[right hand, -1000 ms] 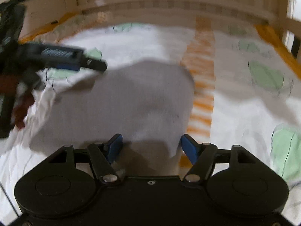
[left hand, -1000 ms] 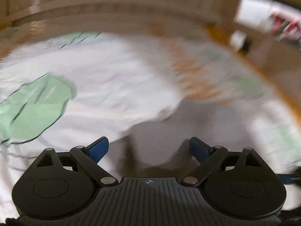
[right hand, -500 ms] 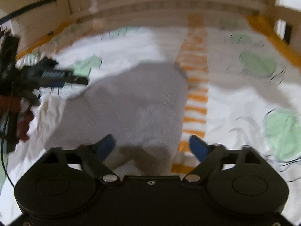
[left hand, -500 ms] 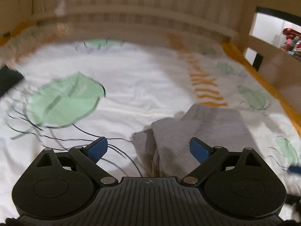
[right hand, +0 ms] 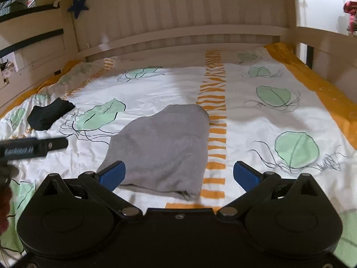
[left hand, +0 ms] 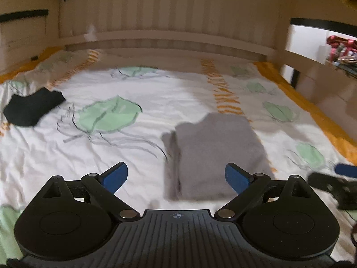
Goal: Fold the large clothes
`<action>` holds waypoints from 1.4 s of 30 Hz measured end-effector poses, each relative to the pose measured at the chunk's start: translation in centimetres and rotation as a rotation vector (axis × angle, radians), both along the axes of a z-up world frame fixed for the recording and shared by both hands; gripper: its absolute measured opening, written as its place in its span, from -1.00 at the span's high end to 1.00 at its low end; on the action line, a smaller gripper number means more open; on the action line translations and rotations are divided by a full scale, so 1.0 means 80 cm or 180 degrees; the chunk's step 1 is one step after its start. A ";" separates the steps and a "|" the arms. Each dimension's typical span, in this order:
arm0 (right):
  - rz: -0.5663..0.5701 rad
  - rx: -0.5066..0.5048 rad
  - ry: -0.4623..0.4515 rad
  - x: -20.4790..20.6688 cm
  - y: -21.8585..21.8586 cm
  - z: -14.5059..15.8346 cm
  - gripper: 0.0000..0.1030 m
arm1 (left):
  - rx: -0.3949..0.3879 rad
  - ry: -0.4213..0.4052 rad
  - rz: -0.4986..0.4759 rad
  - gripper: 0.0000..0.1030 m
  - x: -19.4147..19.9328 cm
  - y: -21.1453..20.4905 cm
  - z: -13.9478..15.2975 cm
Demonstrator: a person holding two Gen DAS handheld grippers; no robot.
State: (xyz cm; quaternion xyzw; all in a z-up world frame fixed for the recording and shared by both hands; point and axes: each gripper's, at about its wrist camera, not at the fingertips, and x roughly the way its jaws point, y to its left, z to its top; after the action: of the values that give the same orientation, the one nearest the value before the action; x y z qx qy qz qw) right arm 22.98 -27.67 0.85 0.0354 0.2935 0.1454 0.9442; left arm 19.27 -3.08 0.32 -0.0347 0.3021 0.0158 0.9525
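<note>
A grey garment [left hand: 214, 154] lies folded into a compact block on the bed, also in the right wrist view [right hand: 162, 147]. My left gripper [left hand: 176, 176] is open and empty, held above the bed to the near left of the garment. My right gripper [right hand: 178, 175] is open and empty, held above the garment's near edge. The right gripper also shows at the right edge of the left wrist view [left hand: 339, 183], and the left gripper at the left edge of the right wrist view [right hand: 33, 147].
The bed has a white cover [right hand: 256, 120] with green leaves and orange stripes. A black garment [left hand: 31, 107] lies at the far left, also in the right wrist view [right hand: 50, 112]. A slatted wooden headboard [right hand: 178, 22] stands at the back, with rails on both sides.
Both grippers have pulled back and up from the grey garment, which now lies folded and free on the bed. Both stayed open.
</note>
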 end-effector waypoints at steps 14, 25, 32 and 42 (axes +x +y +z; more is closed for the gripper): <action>-0.0190 -0.0043 -0.0219 -0.069 0.002 -0.022 -0.99 | 0.0083 0.0220 0.0051 -0.85 -0.063 -0.024 -0.020; -0.0247 -0.0065 -0.0089 -0.070 0.007 -0.041 -0.99 | 0.0163 0.0355 0.0073 -0.85 -0.069 -0.035 -0.038; -0.0282 -0.0052 -0.0057 -0.071 0.006 -0.043 -0.99 | 0.0163 0.0387 0.0073 -0.85 -0.068 -0.035 -0.039; -0.0287 -0.0050 -0.0045 -0.069 0.004 -0.044 -0.99 | 0.0188 0.0433 0.0055 -0.85 -0.064 -0.035 -0.045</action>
State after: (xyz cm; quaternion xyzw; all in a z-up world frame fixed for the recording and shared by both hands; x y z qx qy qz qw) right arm 17.44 -27.31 -2.71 0.0402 0.2860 0.1007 0.9521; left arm 14.13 -5.86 -3.28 -0.0081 0.3652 0.0352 0.9302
